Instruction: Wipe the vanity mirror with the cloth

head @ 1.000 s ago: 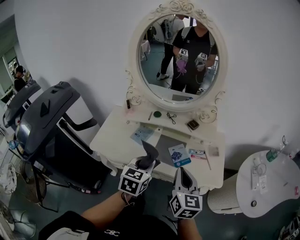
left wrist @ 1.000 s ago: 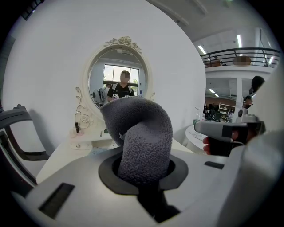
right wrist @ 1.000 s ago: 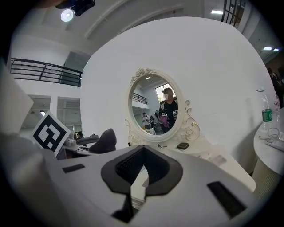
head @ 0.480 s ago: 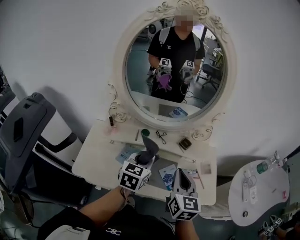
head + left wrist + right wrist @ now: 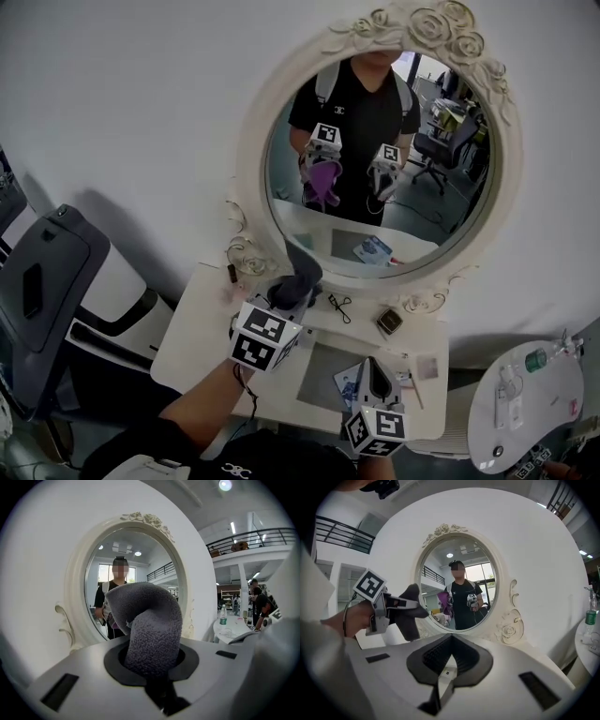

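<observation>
Grey towelling cloth (image 5: 150,620) is pinched in the left gripper (image 5: 152,665) and bulges up at centre frame before the oval vanity mirror (image 5: 93,588). In the head view the cloth lies over the mirror's lower left rim; contact cannot be told. The right gripper (image 5: 449,641), bottom centre-right there above the white worktop (image 5: 187,347), is pressed together on nothing.

Plain white wall (image 5: 122,94) behind, dark treadmill (image 5: 42,272) at left, white dressing table (image 5: 185,345) centre, round side table (image 5: 525,412) lower right.
</observation>
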The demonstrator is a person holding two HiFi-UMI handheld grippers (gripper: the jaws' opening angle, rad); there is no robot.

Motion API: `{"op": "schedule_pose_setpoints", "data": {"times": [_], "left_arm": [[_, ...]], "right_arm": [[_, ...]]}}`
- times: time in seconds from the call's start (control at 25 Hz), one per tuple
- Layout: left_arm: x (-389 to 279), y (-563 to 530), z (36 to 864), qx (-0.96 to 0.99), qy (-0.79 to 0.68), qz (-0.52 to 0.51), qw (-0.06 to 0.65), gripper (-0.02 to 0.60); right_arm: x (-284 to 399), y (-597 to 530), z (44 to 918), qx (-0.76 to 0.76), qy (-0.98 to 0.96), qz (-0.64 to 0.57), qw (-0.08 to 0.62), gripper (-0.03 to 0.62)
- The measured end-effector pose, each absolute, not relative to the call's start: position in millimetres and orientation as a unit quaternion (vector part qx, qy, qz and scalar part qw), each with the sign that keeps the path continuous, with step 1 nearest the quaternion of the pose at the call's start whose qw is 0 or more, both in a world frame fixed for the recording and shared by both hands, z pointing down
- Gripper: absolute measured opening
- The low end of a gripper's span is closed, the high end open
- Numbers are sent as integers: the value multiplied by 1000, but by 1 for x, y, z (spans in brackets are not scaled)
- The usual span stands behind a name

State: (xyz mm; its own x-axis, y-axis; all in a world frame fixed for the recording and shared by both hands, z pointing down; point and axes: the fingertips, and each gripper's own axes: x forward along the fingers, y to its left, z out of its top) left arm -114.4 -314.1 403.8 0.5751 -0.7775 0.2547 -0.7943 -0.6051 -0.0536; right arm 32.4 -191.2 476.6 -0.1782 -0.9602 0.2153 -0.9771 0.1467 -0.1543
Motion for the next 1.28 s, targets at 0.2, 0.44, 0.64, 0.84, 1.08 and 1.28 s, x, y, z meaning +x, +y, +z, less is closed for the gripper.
{"op": "schedule_pose_setpoints", "data": {"times": [0.2, 0.44, 0.64, 0.84, 1.08, 1.28], "left_arm": [[-141, -342, 342, 850, -490, 173, -89, 61], [-166, -362, 230, 767, -542, 232, -252, 61], [-155, -381, 148, 694, -553, 284, -364, 61], [-127, -410, 100, 663, -542, 319, -407, 61], [-124, -456, 112, 648, -532, 373, -397, 60], [-136, -455, 128, 654, -539, 364, -387, 60]], "right_arm": [[38, -213, 473, 620, -775, 117, 35, 11], [44, -222, 464, 594, -797, 107, 18, 11], [66, -225, 452, 596, -797, 100, -4, 11], [91, -227, 448, 605, -790, 99, -18, 11], [117, -231, 447, 619, -778, 103, -35, 11], [126, -237, 453, 622, -774, 114, -34, 11]]}}
